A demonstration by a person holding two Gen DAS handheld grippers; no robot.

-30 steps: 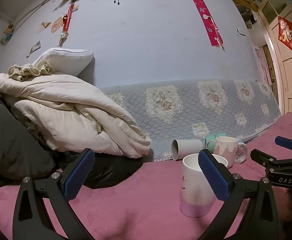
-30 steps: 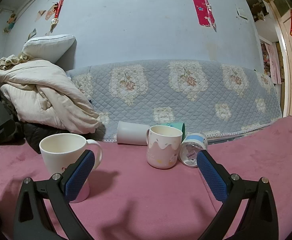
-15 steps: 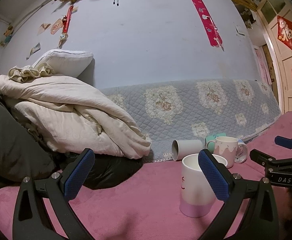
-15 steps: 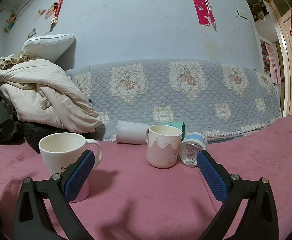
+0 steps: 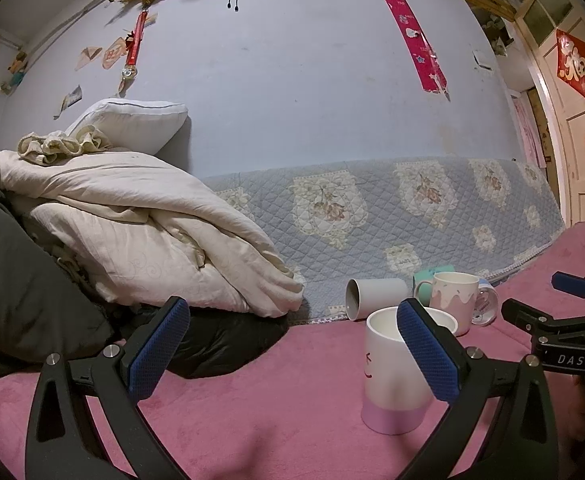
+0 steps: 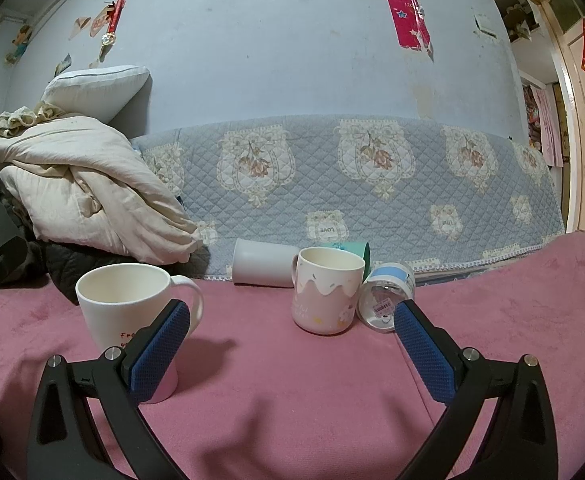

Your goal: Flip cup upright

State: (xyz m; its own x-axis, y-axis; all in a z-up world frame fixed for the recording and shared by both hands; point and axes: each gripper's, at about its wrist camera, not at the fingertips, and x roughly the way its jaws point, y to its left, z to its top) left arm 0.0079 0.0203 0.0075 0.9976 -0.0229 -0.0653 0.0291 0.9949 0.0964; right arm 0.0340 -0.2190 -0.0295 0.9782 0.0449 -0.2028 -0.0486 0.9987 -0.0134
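A white mug with a pink base (image 5: pixel 396 376) (image 6: pixel 128 312) stands upright on the pink blanket. Behind it a pink drip-pattern mug (image 6: pixel 326 290) (image 5: pixel 450 292) stands upright. A plain white cup (image 6: pixel 262 262) (image 5: pixel 374 294) lies on its side. A blue-banded cup (image 6: pixel 386 298) lies on its side, bottom facing me. A green cup (image 6: pixel 356 252) lies behind the pink mug. My left gripper (image 5: pixel 292 352) is open and empty, the white mug behind its right finger. My right gripper (image 6: pixel 288 352) is open and empty, short of the cups.
A heap of cream bedding (image 5: pixel 132 232) and a dark jacket (image 5: pixel 20 300) lie at the left. A quilted blue cover (image 6: pixel 352 184) hangs along the wall behind the cups. A door (image 5: pixel 584 140) stands at the right.
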